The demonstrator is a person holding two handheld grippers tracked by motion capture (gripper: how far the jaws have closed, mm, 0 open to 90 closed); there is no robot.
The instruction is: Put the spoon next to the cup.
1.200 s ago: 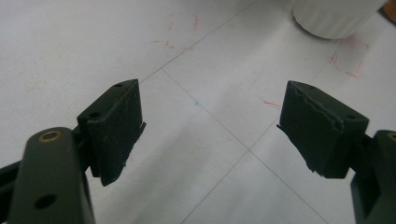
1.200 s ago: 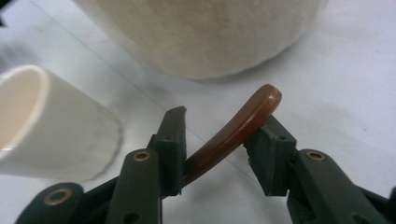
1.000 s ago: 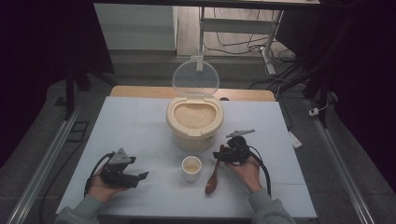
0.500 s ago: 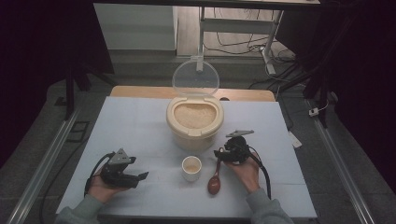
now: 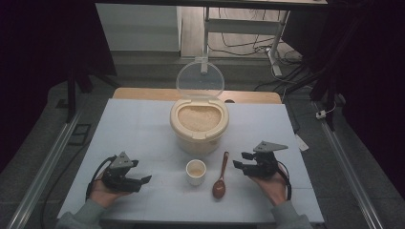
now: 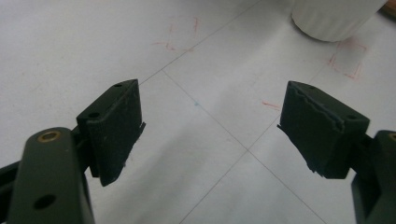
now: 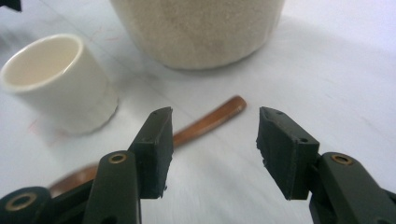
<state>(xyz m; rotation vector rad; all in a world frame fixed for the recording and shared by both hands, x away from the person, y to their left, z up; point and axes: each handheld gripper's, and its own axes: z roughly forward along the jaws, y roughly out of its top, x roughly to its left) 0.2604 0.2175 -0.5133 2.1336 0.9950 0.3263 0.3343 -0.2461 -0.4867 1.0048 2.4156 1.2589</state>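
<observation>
- Wooden spoon [image 5: 220, 177] lies flat on the bench [image 5: 143, 129], just right of the small cup [image 5: 196, 171], in front of the rice container [image 5: 199, 124].
- Right tongs [image 5: 241, 160] gape empty beside the spoon, having just narrowed a bit.
- Left tongs [image 5: 142, 179] spread wide, holding nothing.

Dim room, dark at both sides. Pale worktop [image 5: 143, 124] w/ thin grid lines, wooden edge at far end. Grey floor [image 5: 143, 67] beyond, metal rails [image 5: 43, 176] l & r, desk frame [image 5: 274, 43] + loose cables [image 5: 239, 45] at back.
</observation>
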